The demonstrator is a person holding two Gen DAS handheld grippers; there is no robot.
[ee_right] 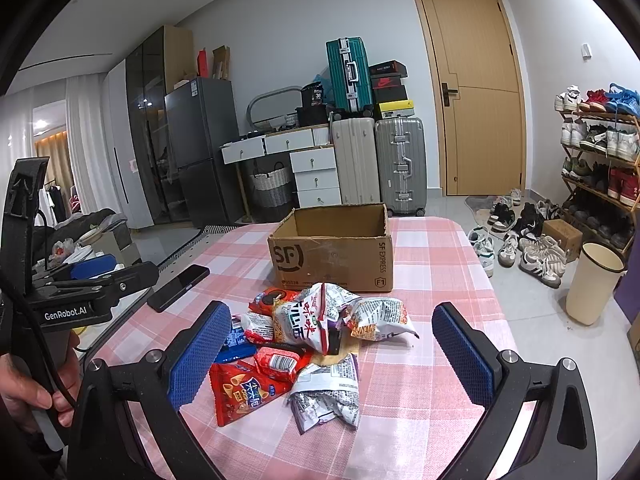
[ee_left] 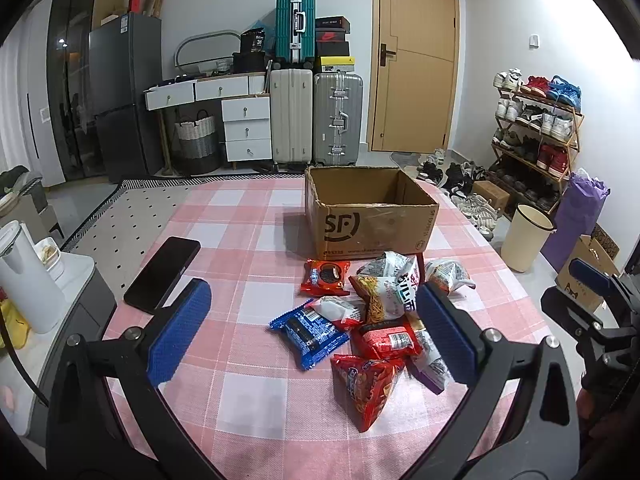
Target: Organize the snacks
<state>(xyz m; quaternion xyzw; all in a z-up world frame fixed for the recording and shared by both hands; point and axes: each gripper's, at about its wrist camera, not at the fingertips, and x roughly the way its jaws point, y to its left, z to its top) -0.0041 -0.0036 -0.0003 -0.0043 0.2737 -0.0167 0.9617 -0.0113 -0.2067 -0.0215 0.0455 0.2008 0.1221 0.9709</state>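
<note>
Box [ee_right: 332, 258] lettering: "SF EXPRESS"

On the bench [ee_left: 248, 408], the snack packets [ee_left: 372, 312] lie heaped just before the open cardboard box [ee_left: 370, 216]; a phone [ee_left: 162, 274] lies to their left, well apart.

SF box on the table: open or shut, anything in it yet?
Open. The SF cardboard box has no flaps over its top, and the bare inner walls show in both views. The floor is hidden, so cannot tell. The snack packets lie outside.
</note>
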